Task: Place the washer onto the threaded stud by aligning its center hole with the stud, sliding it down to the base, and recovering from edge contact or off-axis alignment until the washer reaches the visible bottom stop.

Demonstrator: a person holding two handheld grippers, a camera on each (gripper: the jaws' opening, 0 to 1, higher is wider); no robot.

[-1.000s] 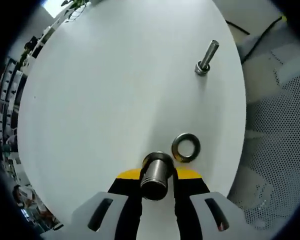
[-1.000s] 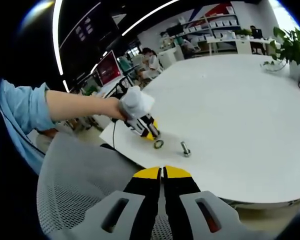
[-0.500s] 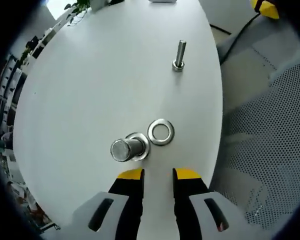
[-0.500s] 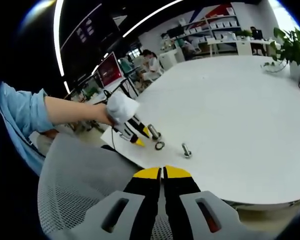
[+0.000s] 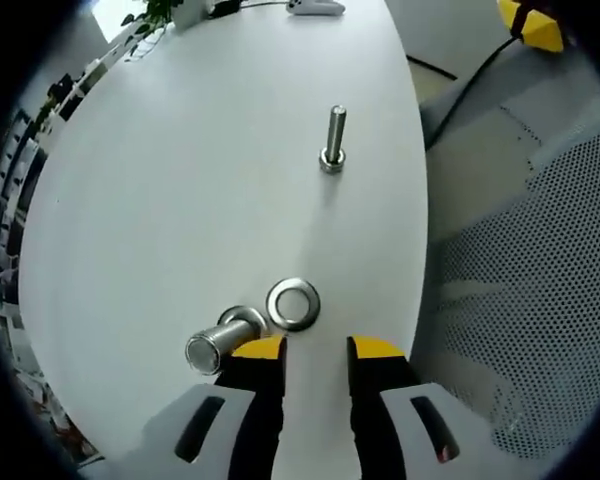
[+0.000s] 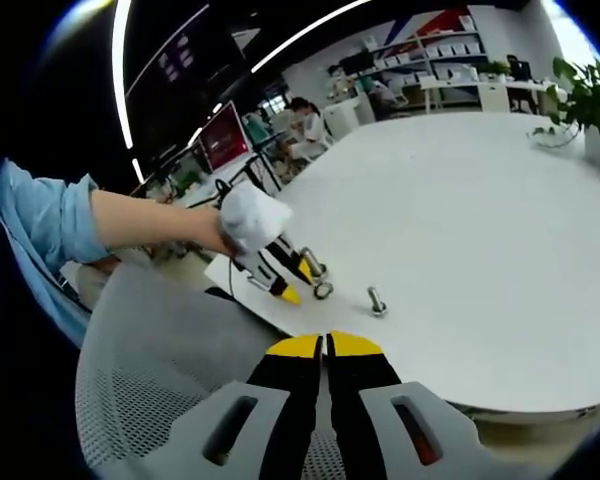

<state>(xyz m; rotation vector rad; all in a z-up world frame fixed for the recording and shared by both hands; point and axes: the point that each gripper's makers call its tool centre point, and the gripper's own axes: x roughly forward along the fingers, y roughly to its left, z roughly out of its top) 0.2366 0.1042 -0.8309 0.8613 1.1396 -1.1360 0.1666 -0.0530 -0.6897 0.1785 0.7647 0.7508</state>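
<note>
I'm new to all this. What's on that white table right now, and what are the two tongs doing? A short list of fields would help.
Surface: white table
Washer: washer lying flat near the table edge, not on any stud
Large stud: large stud standing beside the washer, left of it in the left gripper view
Small bolt: small bolt farther off, standing on its head
Left tongs: left tongs open, empty, just short of the washer
Right tongs: right tongs shut, empty, held back over a mesh chair

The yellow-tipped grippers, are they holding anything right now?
No. The left gripper is open beside the washer; the right gripper is shut on nothing.
</note>
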